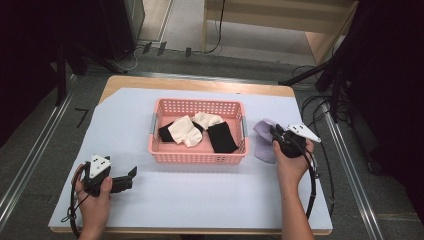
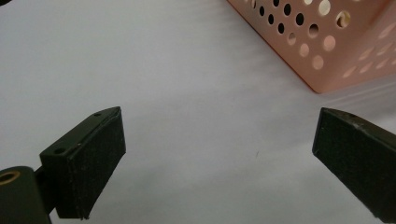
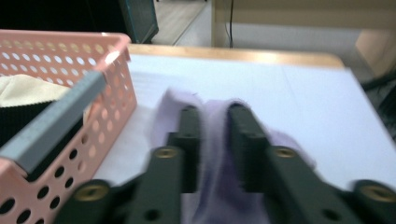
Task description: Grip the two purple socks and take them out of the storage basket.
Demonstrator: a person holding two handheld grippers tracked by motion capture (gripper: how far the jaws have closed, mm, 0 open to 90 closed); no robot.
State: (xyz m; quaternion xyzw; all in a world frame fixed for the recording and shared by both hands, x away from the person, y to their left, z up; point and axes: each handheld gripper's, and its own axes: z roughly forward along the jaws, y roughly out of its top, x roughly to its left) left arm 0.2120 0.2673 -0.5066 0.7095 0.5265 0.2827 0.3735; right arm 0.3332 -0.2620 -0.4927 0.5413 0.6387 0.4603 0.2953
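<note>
The right gripper was clenched on a lilac sock, its jaws nearly together with a fold pinched between. The sock lay on the table, just beside the basket's 3 o'clock end, its long axis running 12 to 6. The left gripper, released wide, sat at 8 o'clock, well apart from it.

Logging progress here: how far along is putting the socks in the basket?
Done: white and black socks lie in the pink basket. In hand: the right gripper has its fingers pinching the purple sock beside the basket. Left: dropping it in; the left gripper rests open.
</note>
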